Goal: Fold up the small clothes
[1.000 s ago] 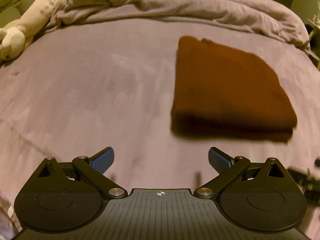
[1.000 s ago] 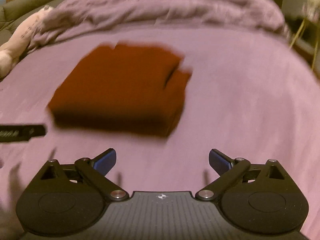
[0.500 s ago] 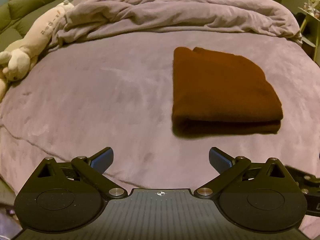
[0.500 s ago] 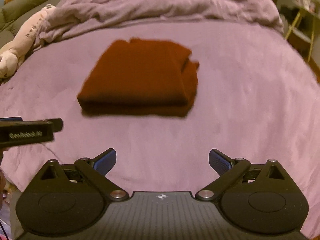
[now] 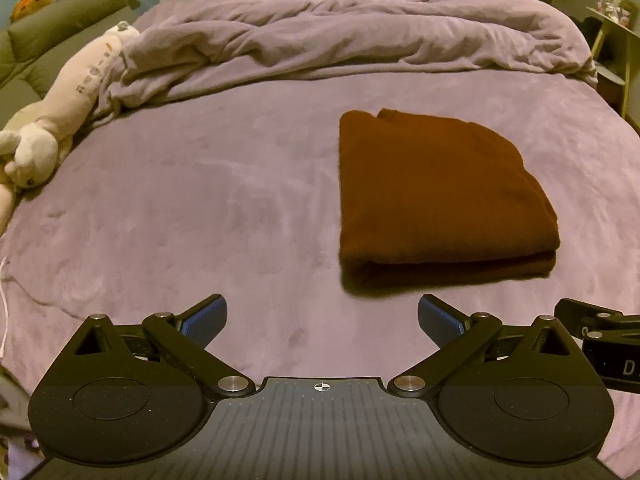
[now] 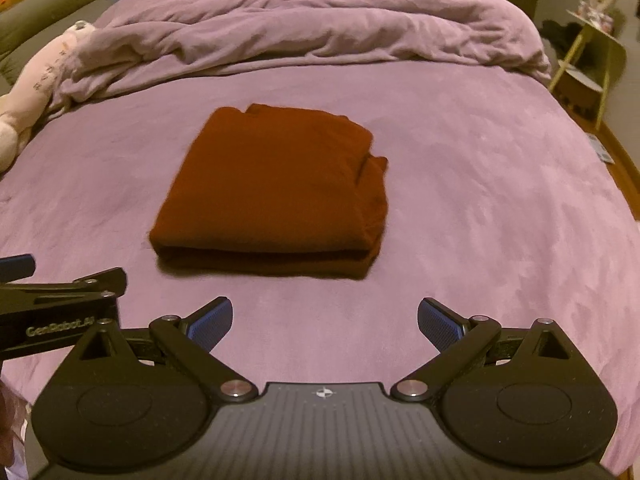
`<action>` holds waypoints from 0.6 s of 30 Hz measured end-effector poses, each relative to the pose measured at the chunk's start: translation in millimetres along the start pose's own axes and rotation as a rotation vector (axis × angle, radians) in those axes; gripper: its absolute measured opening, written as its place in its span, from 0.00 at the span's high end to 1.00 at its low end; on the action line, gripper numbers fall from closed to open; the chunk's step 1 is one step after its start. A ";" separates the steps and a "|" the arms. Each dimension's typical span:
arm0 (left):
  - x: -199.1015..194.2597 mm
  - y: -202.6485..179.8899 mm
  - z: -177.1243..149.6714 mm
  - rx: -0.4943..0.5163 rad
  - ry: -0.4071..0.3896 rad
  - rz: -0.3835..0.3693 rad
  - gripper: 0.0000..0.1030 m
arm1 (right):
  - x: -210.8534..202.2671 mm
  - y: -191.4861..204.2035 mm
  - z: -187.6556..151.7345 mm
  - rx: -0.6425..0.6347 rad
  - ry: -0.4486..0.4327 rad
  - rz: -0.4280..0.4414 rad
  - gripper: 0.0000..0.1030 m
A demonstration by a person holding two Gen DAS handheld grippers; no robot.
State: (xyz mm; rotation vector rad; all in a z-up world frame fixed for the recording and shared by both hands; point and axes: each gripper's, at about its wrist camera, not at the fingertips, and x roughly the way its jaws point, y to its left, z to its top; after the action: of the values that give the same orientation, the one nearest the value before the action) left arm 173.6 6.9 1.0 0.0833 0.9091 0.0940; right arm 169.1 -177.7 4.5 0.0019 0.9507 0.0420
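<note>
A purple bed [image 5: 200, 200] fills both views, with a rumpled duvet [image 5: 340, 28] heaped across the far side at twelve o'clock. At nine to ten o'clock a pale stuffed toy [image 5: 60, 116] lies along the bed's edge. The folded brown garment [image 5: 432, 196] sits flat on the cover, at about one o'clock from the left gripper [image 5: 322, 314] and eleven to twelve o'clock from the right gripper [image 6: 325, 316]. Both grippers hover near the bed's front edge with jaws spread wide, holding nothing and well apart from the cloth.

The fold looks finished, so the likely risk is disturbing it: a pad dragging across the plush cover could catch the near folded edge and pull the layers open.

Only the right view shows a loose flap [image 6: 374, 172] sticking out at the garment's three o'clock side, which could spring loose if nudged. Only the left view shows the toy's head clearly.
</note>
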 end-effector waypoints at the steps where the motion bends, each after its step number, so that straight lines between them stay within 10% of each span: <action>1: 0.7 0.2 0.4 0.000 0.002 -0.003 0.00 | 1.1 -1.3 -0.5 0.005 0.003 0.002 0.04; 18: 8.7 -6.1 0.1 0.013 0.030 -0.034 0.00 | 6.7 -7.6 -2.8 0.034 0.018 -0.020 0.04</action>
State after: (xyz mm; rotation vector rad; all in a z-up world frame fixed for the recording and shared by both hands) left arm 179.2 1.8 -6.4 0.0783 0.9409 0.0582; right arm 171.0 -185.0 -2.7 0.0235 0.9695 0.0073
